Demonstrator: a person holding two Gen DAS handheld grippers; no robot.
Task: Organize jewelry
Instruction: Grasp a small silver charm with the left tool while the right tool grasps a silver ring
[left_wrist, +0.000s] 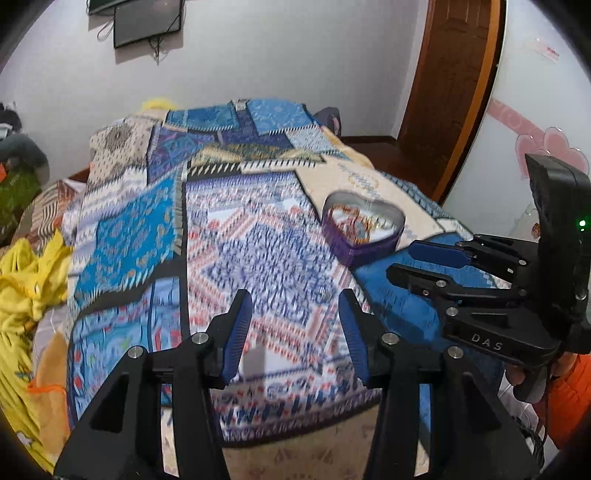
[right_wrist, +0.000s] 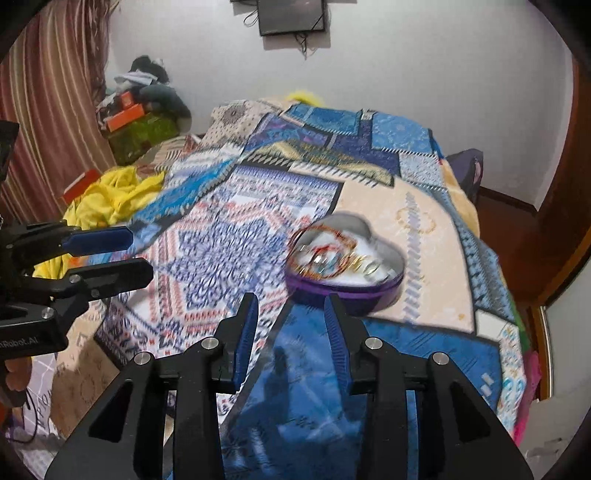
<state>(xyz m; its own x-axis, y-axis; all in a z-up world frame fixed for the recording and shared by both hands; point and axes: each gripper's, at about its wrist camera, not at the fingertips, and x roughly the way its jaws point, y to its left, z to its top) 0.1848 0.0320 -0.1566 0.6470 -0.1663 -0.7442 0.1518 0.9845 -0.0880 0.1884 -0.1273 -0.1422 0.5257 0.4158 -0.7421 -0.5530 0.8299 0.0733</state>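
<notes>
Left wrist view: door (left_wrist: 454, 92) w/ brown frame and pink heart decals (left_wrist: 546, 147) on the wall at right, not seen the same way from the other cam. Right wrist view only: striped curtain (right_wrist: 48, 110) and a clutter pile (right_wrist: 144, 110) in the corner.

Purple heart-shaped tin (right_wrist: 345, 266), lid off, sits on the bed's patchwork blanket (right_wrist: 236, 236); bracelets and rings (right_wrist: 332, 254) inside, blurred. Tin lies just ahead of the right tool (right_wrist: 291, 317), slightly right of its tips, not touching. Right tool jaws spread wide, nothing between.

Left tool (left_wrist: 295, 314) also wide, holding nothing; tin (left_wrist: 364, 230) ahead-right of it, apart.
</notes>
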